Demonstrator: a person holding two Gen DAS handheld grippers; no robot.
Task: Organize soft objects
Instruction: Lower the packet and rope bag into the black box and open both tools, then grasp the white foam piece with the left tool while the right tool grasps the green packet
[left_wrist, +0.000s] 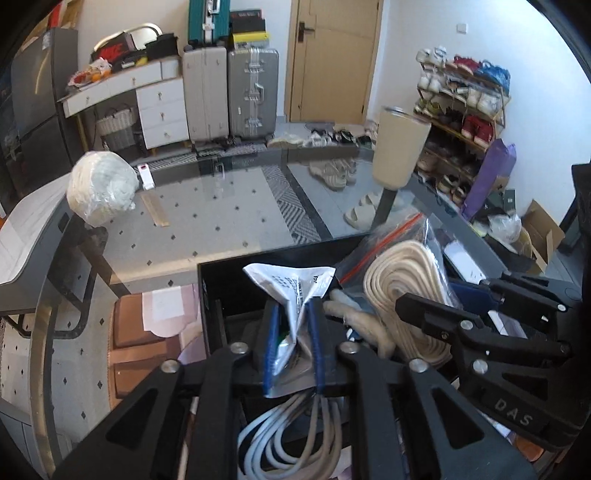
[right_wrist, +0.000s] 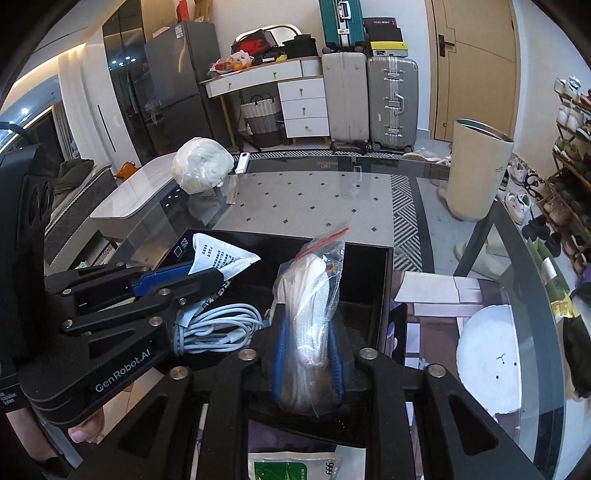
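My left gripper (left_wrist: 293, 332) is shut on a crumpled white printed packet (left_wrist: 291, 288) and holds it over the open black box (left_wrist: 221, 280). The same packet (right_wrist: 221, 258) and the left gripper (right_wrist: 207, 275) show at the left of the right wrist view. My right gripper (right_wrist: 306, 339) is shut on a clear zip bag of white rope (right_wrist: 314, 295) over the same black box (right_wrist: 369, 266). That rope bag (left_wrist: 399, 288) lies right of the packet in the left wrist view, beside the right gripper (left_wrist: 413, 302). A coiled pale cable (right_wrist: 214, 328) lies in the box; it also shows under the left gripper (left_wrist: 288, 439).
The box stands on a round glass table (right_wrist: 332, 199). A wrapped white bundle (right_wrist: 201, 170) sits at the table's far left, a tall beige cylinder (right_wrist: 476, 170) at its far right. A green-and-white packet (right_wrist: 295, 465) lies near my right gripper's base. Suitcases, a dresser and a shoe rack stand behind.
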